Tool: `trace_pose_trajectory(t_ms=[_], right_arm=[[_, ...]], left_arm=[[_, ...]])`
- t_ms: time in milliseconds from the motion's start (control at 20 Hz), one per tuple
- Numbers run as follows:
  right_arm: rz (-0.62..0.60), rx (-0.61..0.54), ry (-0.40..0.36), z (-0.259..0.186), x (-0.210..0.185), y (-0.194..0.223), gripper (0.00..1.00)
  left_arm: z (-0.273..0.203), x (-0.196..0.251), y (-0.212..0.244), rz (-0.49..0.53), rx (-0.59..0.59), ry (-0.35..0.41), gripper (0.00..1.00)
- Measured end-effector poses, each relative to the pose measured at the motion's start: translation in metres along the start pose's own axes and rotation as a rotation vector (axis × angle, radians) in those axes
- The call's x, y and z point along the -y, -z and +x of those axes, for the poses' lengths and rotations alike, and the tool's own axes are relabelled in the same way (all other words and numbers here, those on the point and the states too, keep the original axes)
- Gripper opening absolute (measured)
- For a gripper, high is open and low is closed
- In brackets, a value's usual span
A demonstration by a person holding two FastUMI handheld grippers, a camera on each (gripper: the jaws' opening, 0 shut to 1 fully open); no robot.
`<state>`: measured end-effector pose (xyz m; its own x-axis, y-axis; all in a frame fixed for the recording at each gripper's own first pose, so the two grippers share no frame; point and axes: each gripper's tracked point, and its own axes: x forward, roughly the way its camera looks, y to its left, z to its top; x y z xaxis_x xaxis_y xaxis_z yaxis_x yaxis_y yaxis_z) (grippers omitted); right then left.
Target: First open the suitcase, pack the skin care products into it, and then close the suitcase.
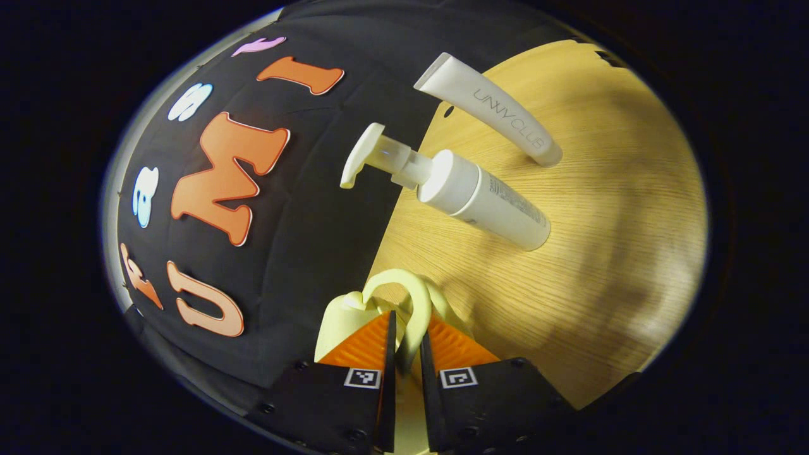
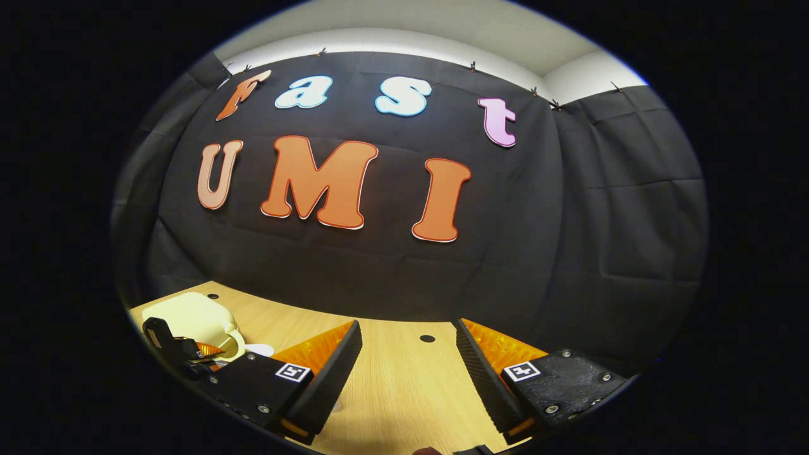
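Observation:
In the left gripper view my left gripper [image 1: 407,319] is shut on the looped handle [image 1: 414,292] of a pale yellow suitcase [image 1: 338,316], one finger on each side of the loop. Beyond it a white pump bottle [image 1: 483,201] and a white tube [image 1: 499,110] stand on the wooden table [image 1: 607,227]; this view is rolled sideways. In the right gripper view my right gripper [image 2: 407,332] hangs open over the table [image 2: 404,392] with nothing between its fingers. At the far left there, the suitcase [image 2: 189,315] rests on the table with the left gripper [image 2: 174,346] at it.
The black cloth wall [image 2: 569,240] rises right behind the table's far edge. A small round hole [image 2: 427,339] marks the tabletop ahead of the right gripper. A small white object [image 2: 259,349] lies beside the suitcase.

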<state>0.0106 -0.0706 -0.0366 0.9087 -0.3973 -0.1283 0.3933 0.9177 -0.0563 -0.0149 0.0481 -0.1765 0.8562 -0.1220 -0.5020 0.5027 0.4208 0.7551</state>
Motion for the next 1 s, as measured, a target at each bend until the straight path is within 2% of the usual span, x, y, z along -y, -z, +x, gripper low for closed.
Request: trace_pose_trajectory(t_ms=[50,200,600,650,700,1000], right_arm=[[-0.002,-0.002,-0.004,0.0,-0.001,0.001,0.95],[-0.004,-0.004,-0.021,0.001,-0.009,0.002,0.95],[0.011,-0.002,-0.112,0.006,-0.046,0.001,0.95],[0.009,0.002,-0.119,0.006,-0.049,-0.001,0.96],[0.008,0.005,-0.128,0.007,-0.053,-0.001,0.96],[0.0,0.008,-0.157,0.012,-0.076,-0.006,0.96]], left_arm=[[0.003,-0.006,-0.002,-0.011,-0.001,-0.005,0.13],[-0.019,-0.021,-0.005,-0.135,0.008,-0.002,0.08],[-0.047,-0.125,0.012,-0.446,0.038,-0.089,0.07],[-0.052,-0.146,0.012,-0.487,0.043,-0.123,0.07],[-0.052,-0.16,0.019,-0.52,0.048,-0.145,0.02],[-0.064,-0.235,0.069,-0.773,0.03,-0.232,0.02]])
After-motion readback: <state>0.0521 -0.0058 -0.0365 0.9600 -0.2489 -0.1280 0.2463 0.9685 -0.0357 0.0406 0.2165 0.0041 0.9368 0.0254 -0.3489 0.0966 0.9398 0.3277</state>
